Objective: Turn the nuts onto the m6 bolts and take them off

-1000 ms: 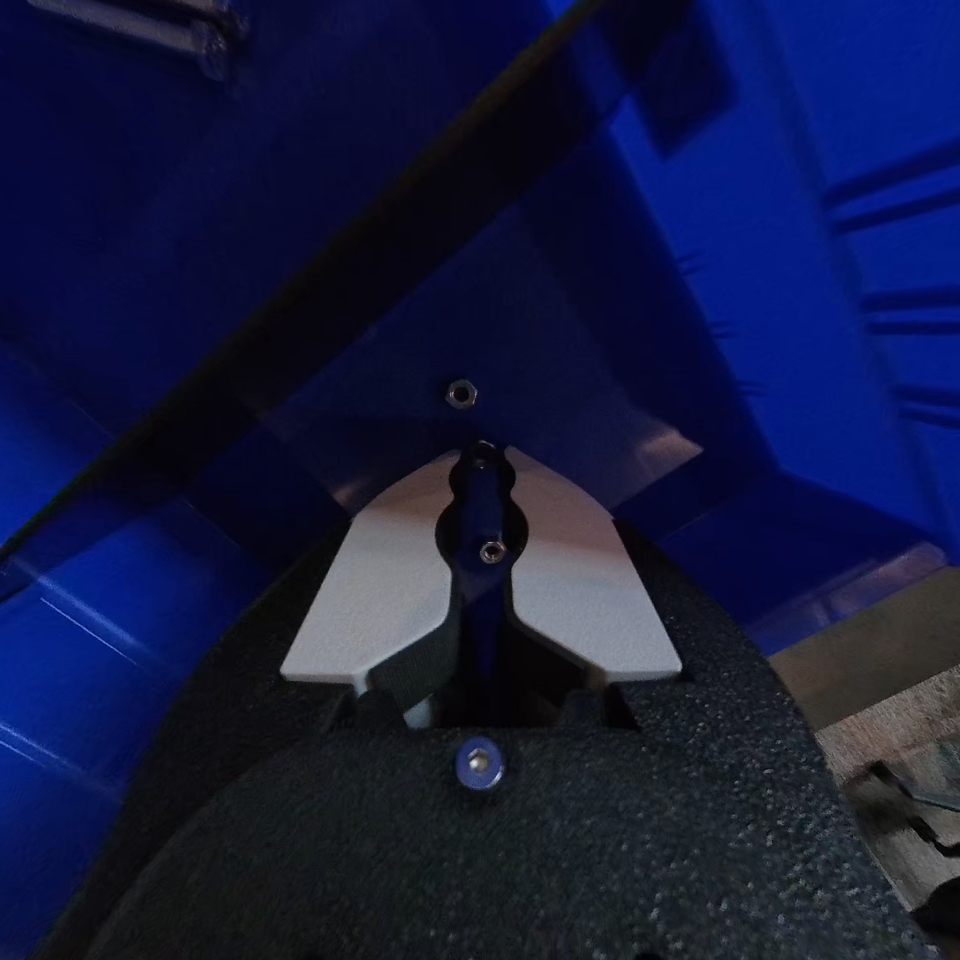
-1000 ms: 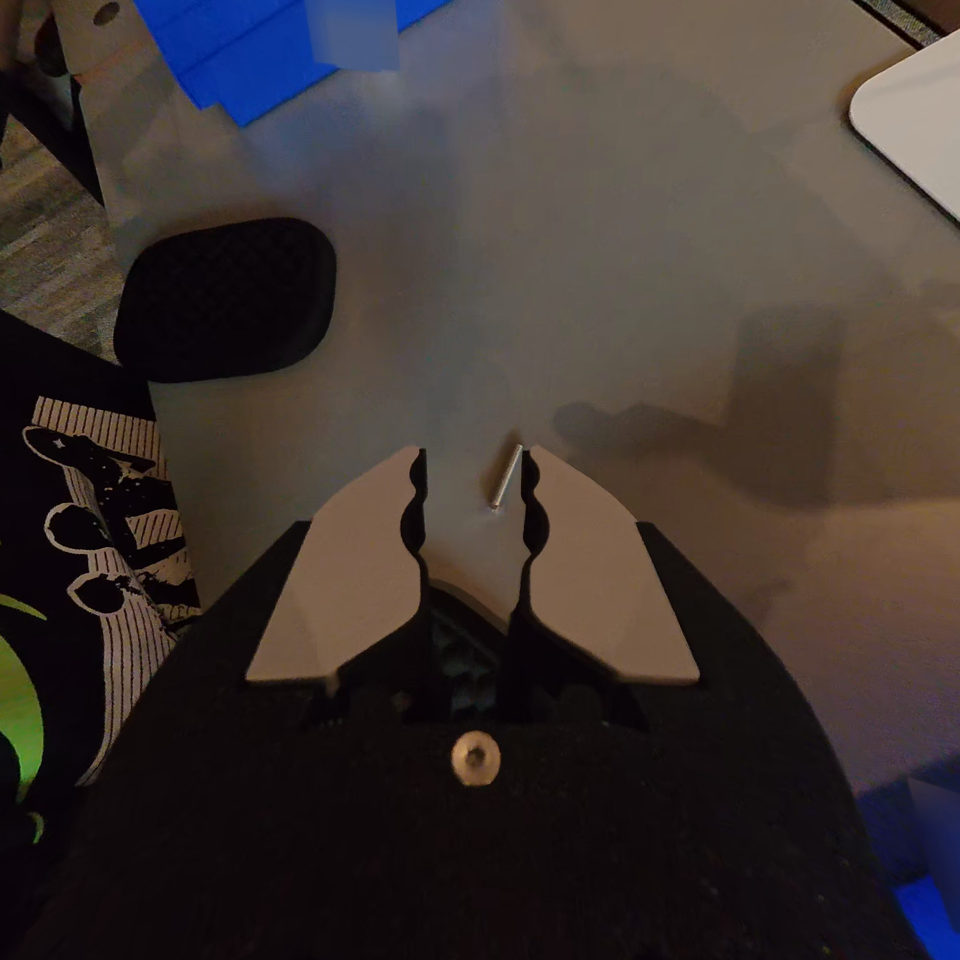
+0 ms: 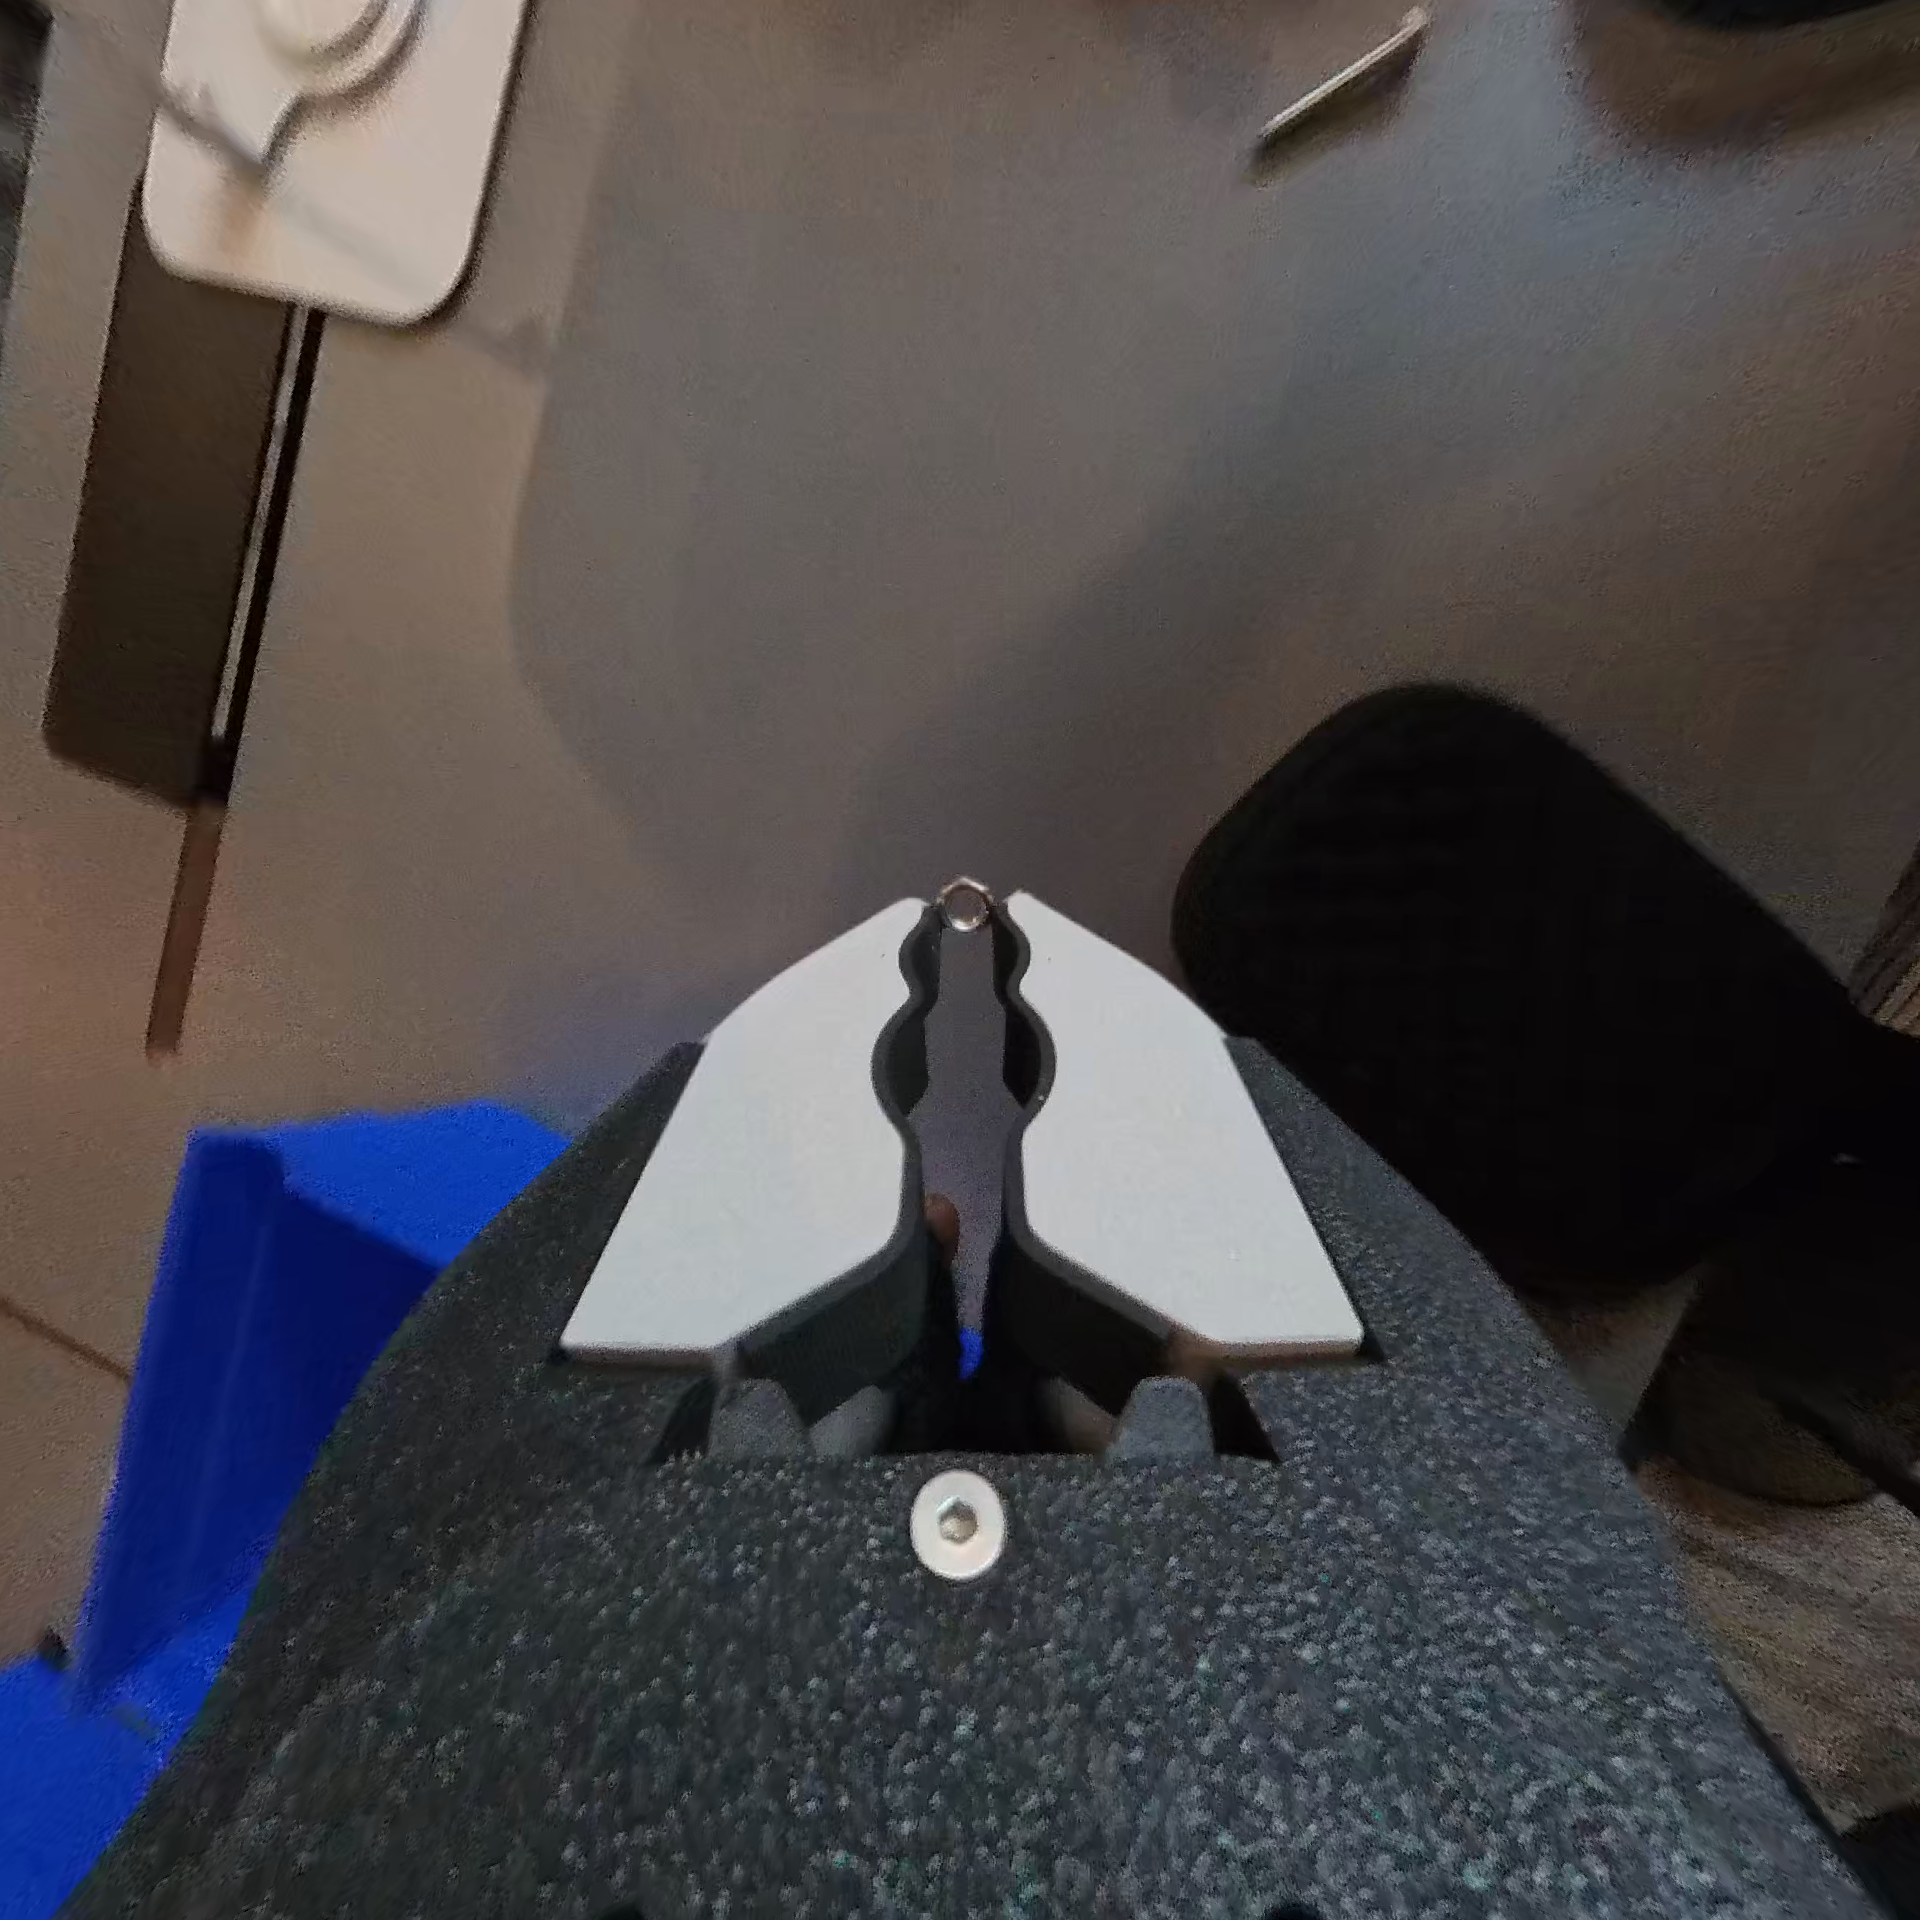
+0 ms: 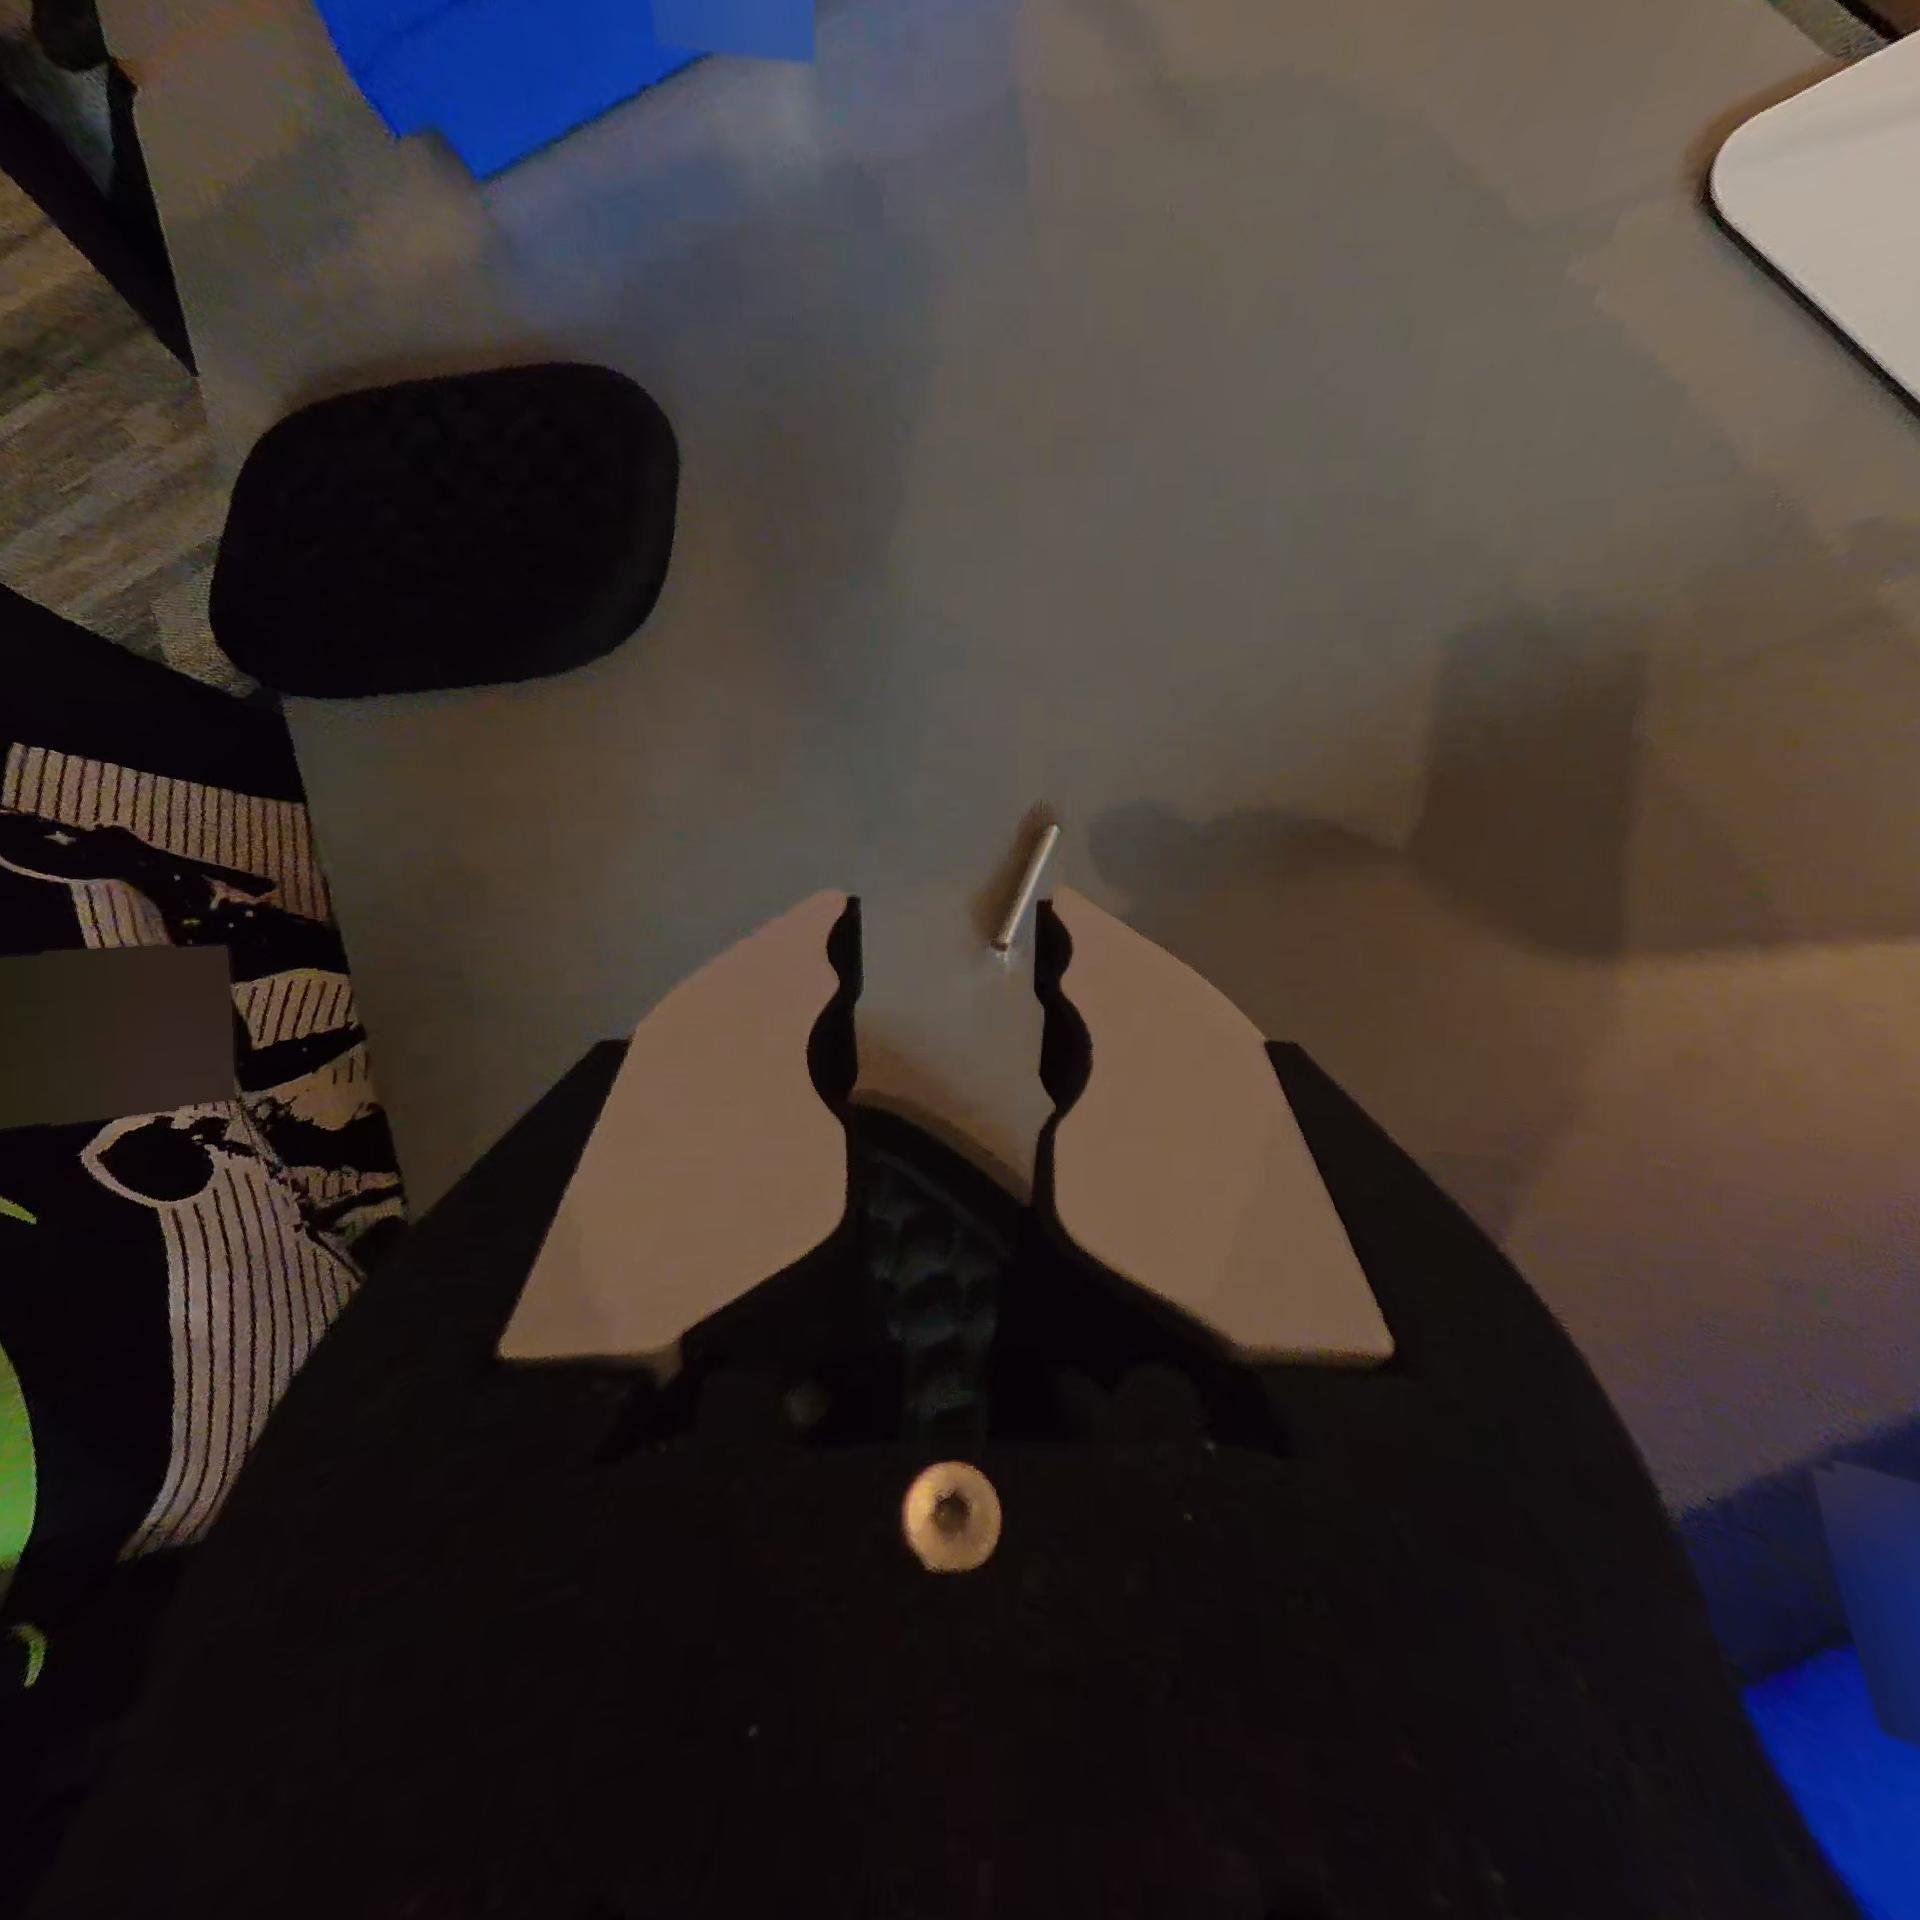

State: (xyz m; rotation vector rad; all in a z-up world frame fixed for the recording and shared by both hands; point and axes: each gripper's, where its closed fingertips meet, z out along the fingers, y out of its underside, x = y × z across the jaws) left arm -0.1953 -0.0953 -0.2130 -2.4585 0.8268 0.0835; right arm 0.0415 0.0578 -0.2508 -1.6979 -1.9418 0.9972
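My left gripper (image 3: 966, 906) is shut on a small silver nut (image 3: 965, 902), pinched at the very fingertips and held above the grey table (image 3: 935, 468). A long thin silver bolt (image 3: 1340, 75) lies on the table at the top right of the left wrist view. In the right wrist view the same bolt (image 4: 1024, 885) lies flat on the table (image 4: 1143, 468), just ahead of the right fingertip. My right gripper (image 4: 948, 909) is open above the table, with nothing between its fingers.
A black chair armrest pad (image 3: 1507, 987) (image 4: 447, 530) sits at the table's edge. A blue bin (image 3: 270, 1351) (image 4: 540, 73) stands on the table. A white flat device (image 3: 332, 156) (image 4: 1839, 208) lies near the table's far side. A person's patterned clothing (image 4: 177, 1091) is at the left. The long thin silver bolt (image 3: 1340, 75) is about 10 cm from my right fingertips.
My left gripper has come out of the blue bin with a nut pinched at its tips and now hangs over the table. My right gripper has stayed open near the bolt.
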